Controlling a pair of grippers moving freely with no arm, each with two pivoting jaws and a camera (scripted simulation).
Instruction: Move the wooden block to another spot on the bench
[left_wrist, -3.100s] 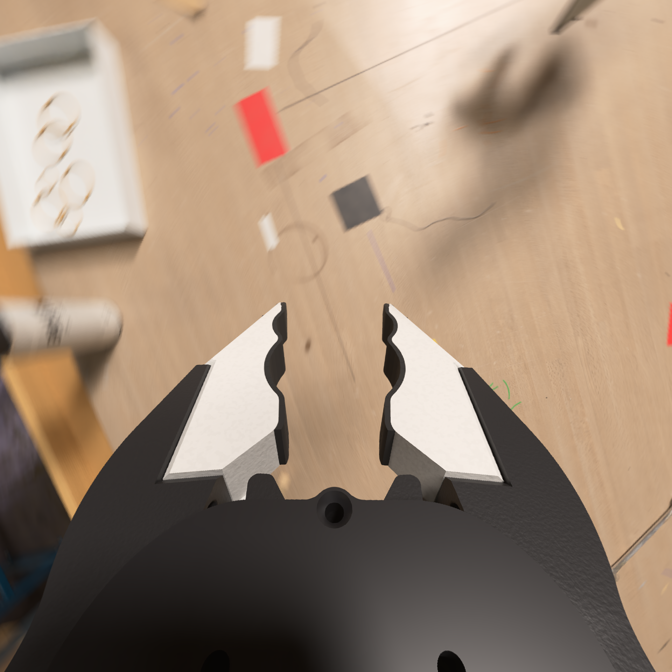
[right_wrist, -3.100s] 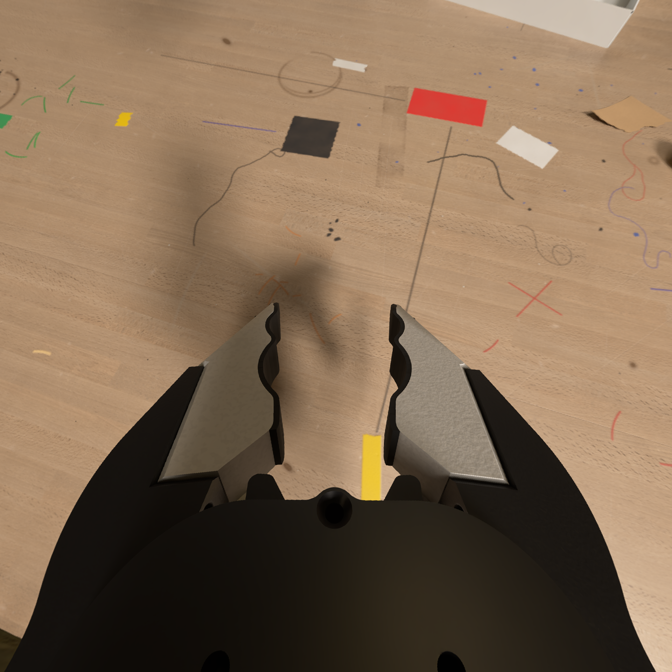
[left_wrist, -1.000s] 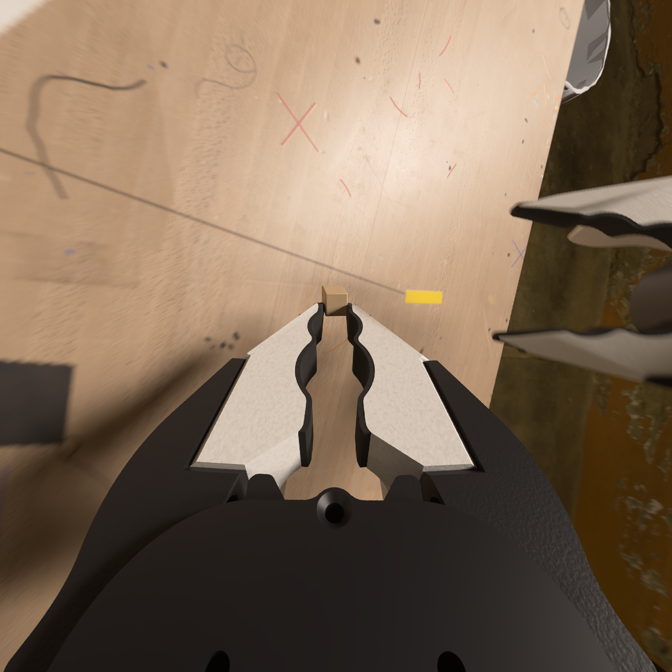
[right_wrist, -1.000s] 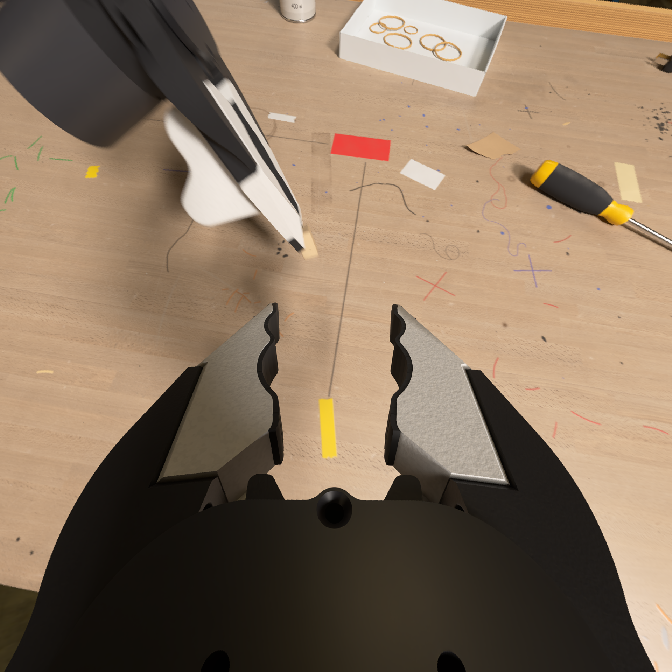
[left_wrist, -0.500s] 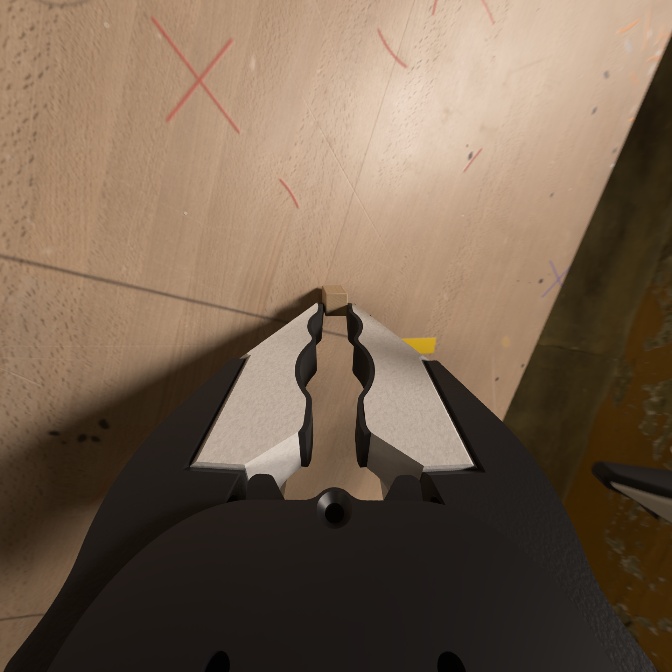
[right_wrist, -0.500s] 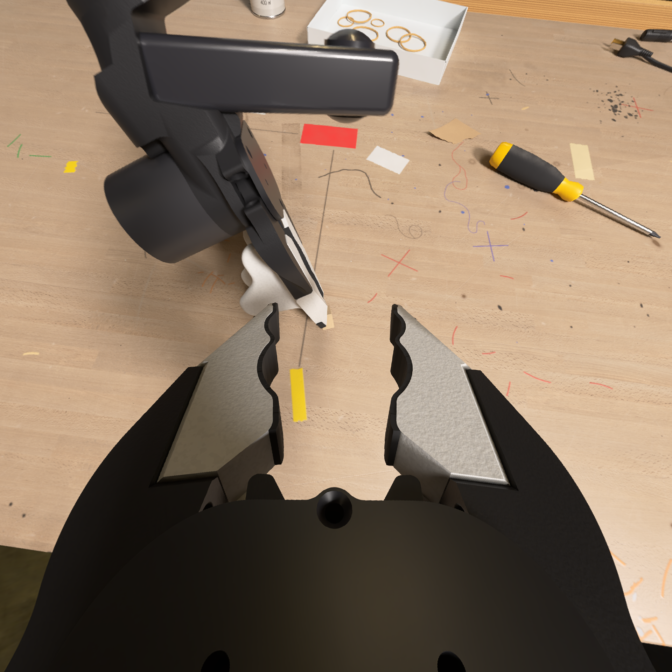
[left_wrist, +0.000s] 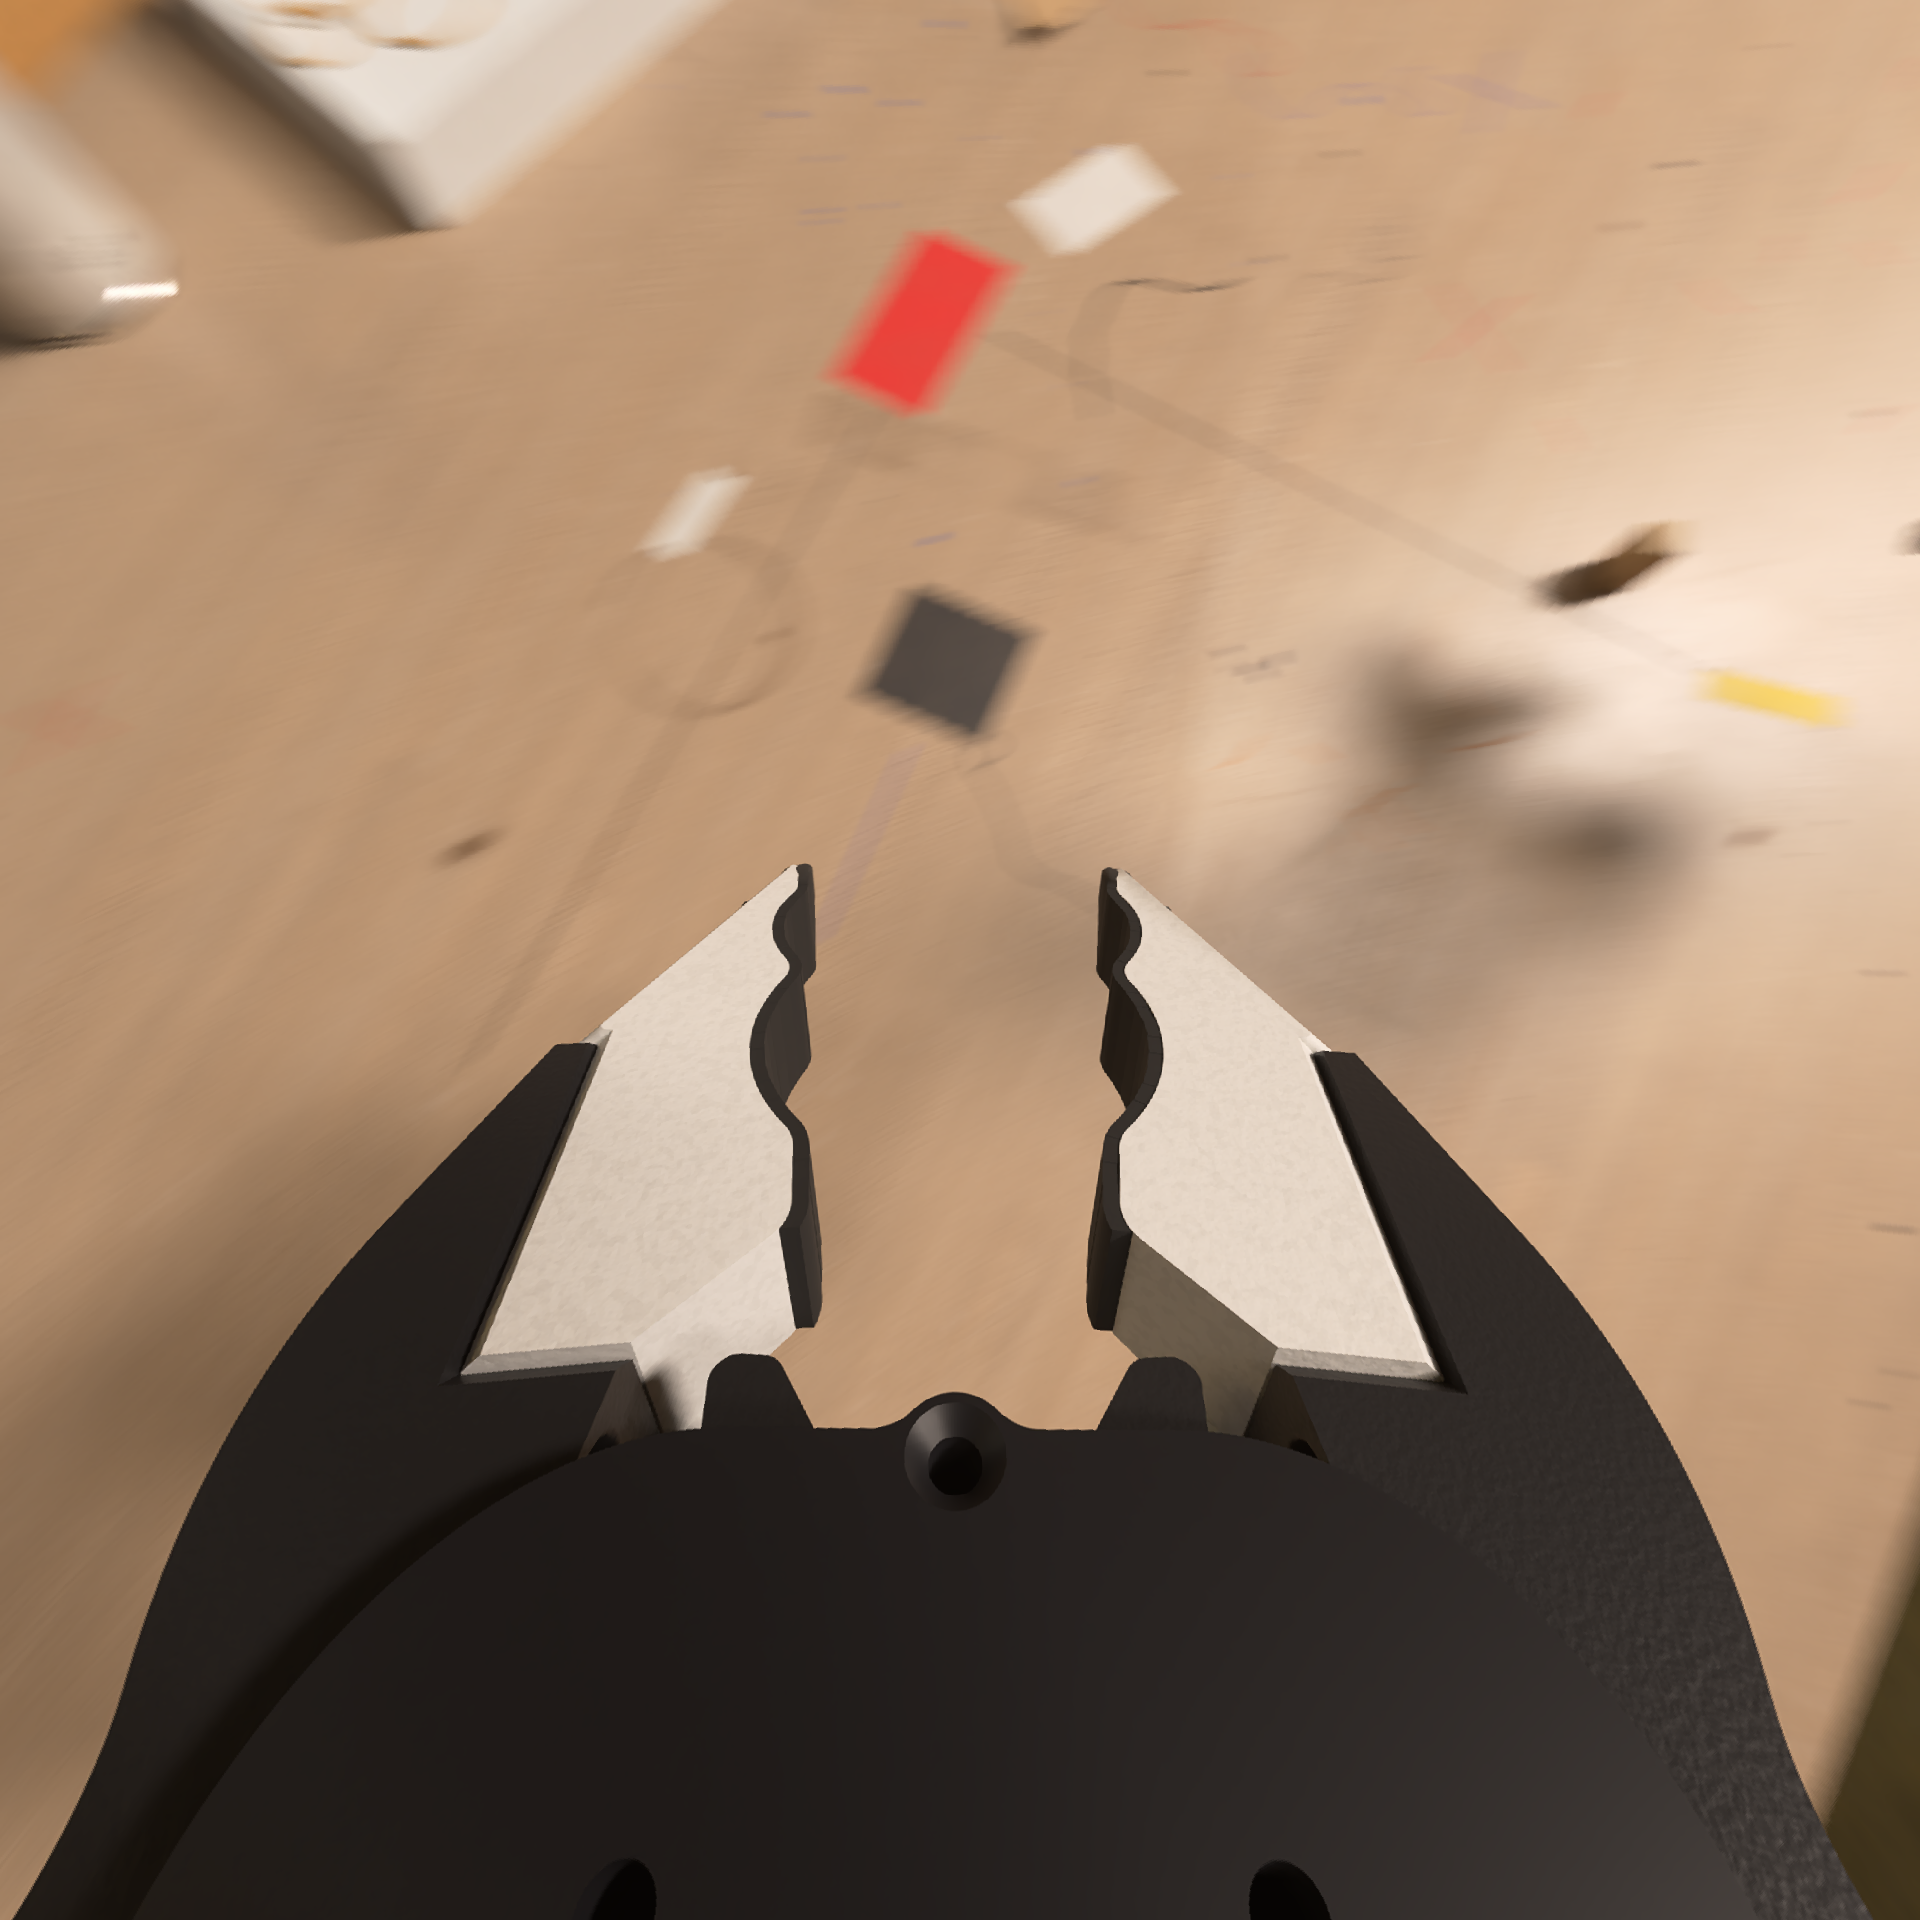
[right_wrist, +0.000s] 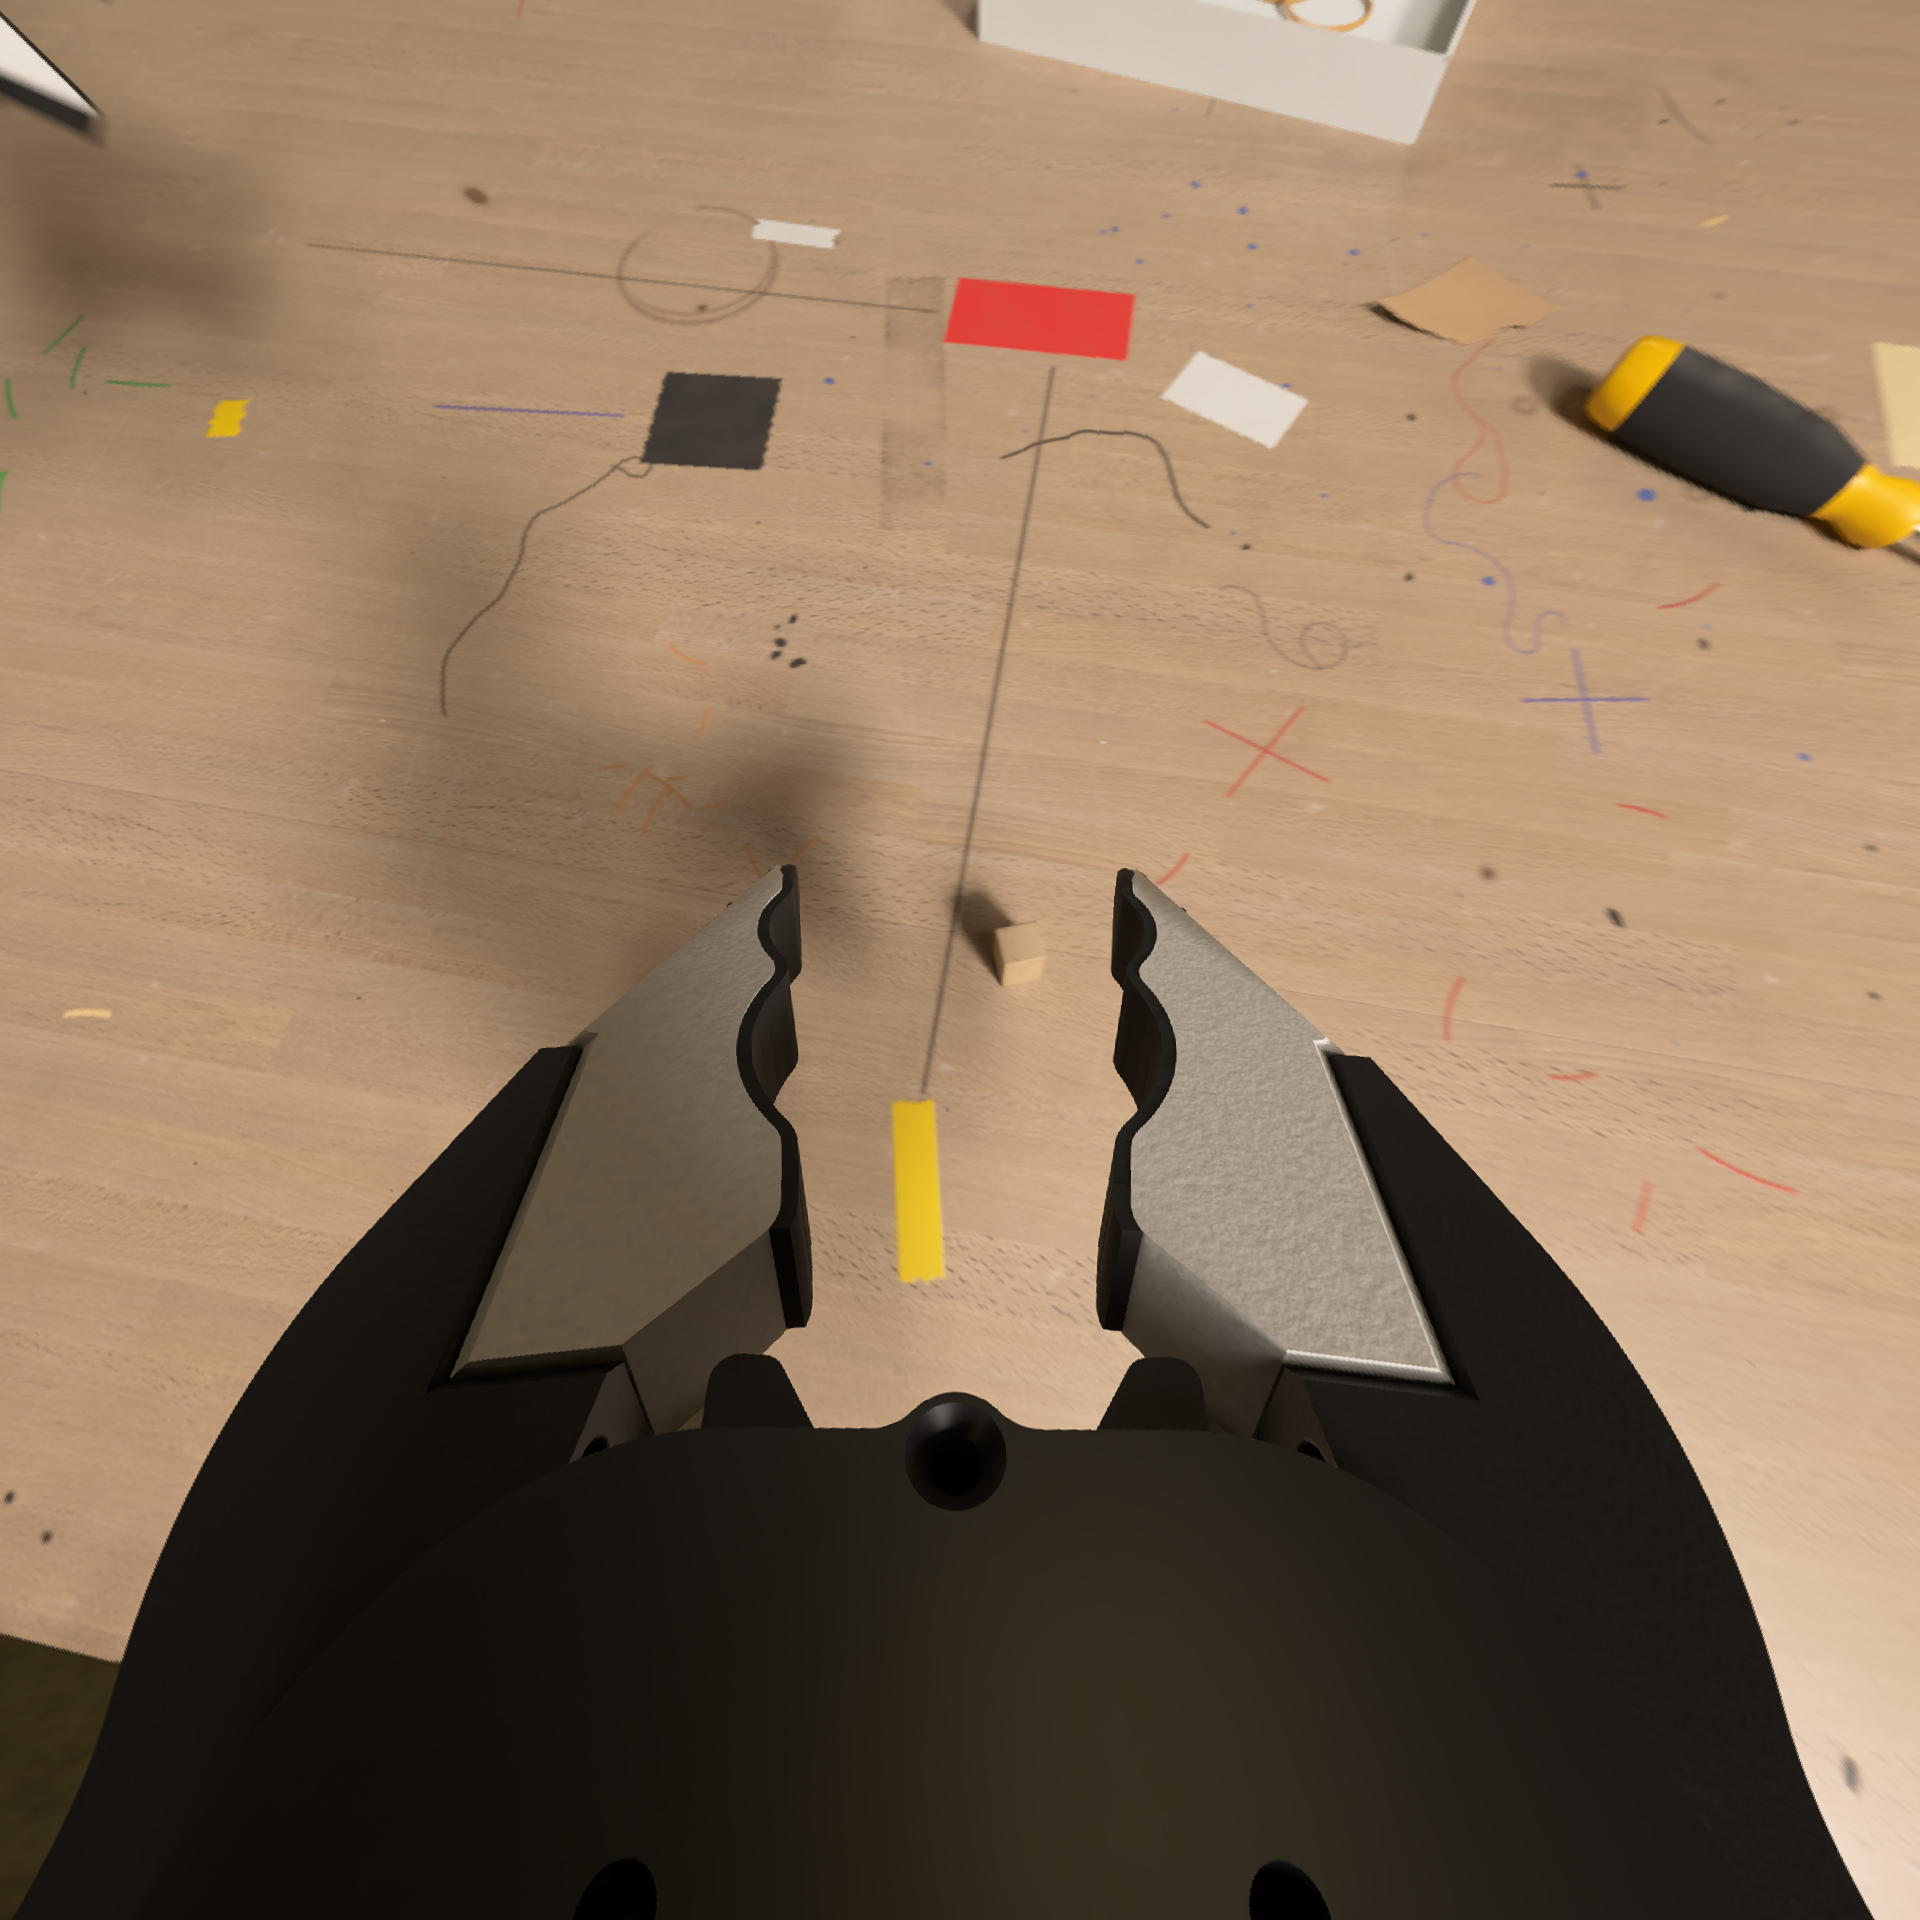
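The small wooden block (right_wrist: 1018, 951) lies on the bench beside the thin dark line, just beyond the yellow tape strip (right_wrist: 917, 1190). In the right wrist view it shows between the tips of my right gripper (right_wrist: 956, 883), which is open, empty and above the bench. My left gripper (left_wrist: 956, 883) is open and empty, well away from the block. Its view is motion-blurred, and the block shows there as a brown smear (left_wrist: 1605, 577) at the far right. One left fingertip (right_wrist: 42, 83) shows at the top left corner of the right wrist view.
A white tray (right_wrist: 1247, 73) with rubber bands stands at the back. A black and yellow screwdriver (right_wrist: 1756, 442) lies at the right. Flat red (right_wrist: 1039, 317), black (right_wrist: 712, 421) and white (right_wrist: 1231, 398) patches mark the bench. The bench's front edge (right_wrist: 62, 1652) is at the lower left.
The left gripper, shut on the block half a second ago, has opened and pulled away to the left. The block now lies free near the yellow tape. The right gripper has moved closer in.
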